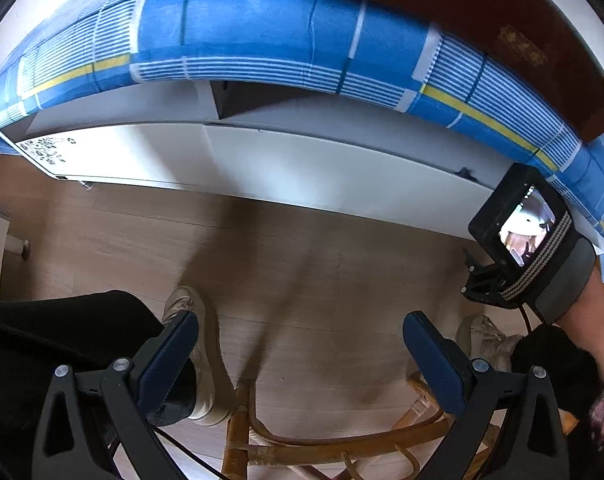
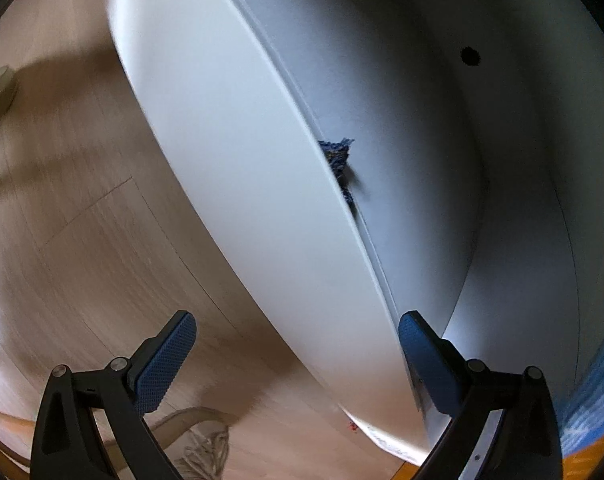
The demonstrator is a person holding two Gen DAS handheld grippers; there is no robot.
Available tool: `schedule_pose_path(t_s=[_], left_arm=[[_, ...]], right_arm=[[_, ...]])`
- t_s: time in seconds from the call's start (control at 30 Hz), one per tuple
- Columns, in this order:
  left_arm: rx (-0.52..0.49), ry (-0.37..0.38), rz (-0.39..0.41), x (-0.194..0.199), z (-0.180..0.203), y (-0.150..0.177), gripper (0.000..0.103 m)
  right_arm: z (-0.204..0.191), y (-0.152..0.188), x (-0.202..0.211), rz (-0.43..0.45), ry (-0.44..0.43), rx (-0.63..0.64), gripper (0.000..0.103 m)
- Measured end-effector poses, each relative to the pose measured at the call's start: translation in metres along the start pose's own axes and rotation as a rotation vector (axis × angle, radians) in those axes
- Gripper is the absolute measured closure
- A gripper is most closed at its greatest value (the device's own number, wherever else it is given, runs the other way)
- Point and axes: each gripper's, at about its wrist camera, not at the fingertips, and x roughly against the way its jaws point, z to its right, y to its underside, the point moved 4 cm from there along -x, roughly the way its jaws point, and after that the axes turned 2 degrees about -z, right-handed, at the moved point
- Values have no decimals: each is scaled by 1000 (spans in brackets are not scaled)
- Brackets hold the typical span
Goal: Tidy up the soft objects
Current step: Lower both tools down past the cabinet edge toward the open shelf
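- The bed (image 1: pixel 262 32), under a blue checked sheet with white stripes and yellow bands, fills the top of the left wrist view, with a dark red-brown headboard (image 1: pixel 441 4) at its upper right edge.
- Below the mattress runs a white under-bed drawer (image 1: pixel 286 160); in the left view its front panel stands slightly out from the frame, leaving a narrow gap along the top.
- The right wrist view shows the same drawer front (image 2: pixel 242 168) close up, slanting across the frame, with the white inner wall behind it.
- A pale wooden floor (image 1: pixel 262 260) lies in front of the bed.
- A person's leg in dark trousers (image 1: pixel 54 340) and a light shoe (image 1: pixel 206 360) cross the lower left of the left view.
- A rattan chair frame (image 1: pixel 302 440) shows at the bottom, between the fingers.
- The right gripper's body with its small screen (image 1: pixel 525 228) is strapped at a wrist near the drawer's right end.
- The left gripper (image 1: pixel 300 360) hangs over the floor, its jaws spread wide and holding nothing.
- The right gripper (image 2: pixel 298 356) is close to the drawer, jaws wide apart and empty; one finger sits just beside the panel's lower edge.
- A small blue knitted cloth (image 2: pixel 337 160) pokes out of the gap behind the drawer front, caught between panel and frame; in the left view it is a tiny dark tuft (image 1: pixel 465 172).
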Motion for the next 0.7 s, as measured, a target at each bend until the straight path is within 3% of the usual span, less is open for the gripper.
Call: schedule_pose_path(t_s=[0.2, 0.5, 0.6, 0.7], left_arm=[[-5, -25, 11, 0, 0, -2, 0], [-18, -123, 11, -6, -7, -12, 0], [-62, -147, 18, -11, -1, -17, 0], [-167, -166, 57, -15, 14, -23, 0]], right_arm=[[-8, 9, -9, -1, 35, 81, 0], [-24, 16, -16, -6, 58, 117, 0], [-30, 20, -16, -11, 70, 137, 0], [-34, 22, -16, -14, 71, 146, 0]])
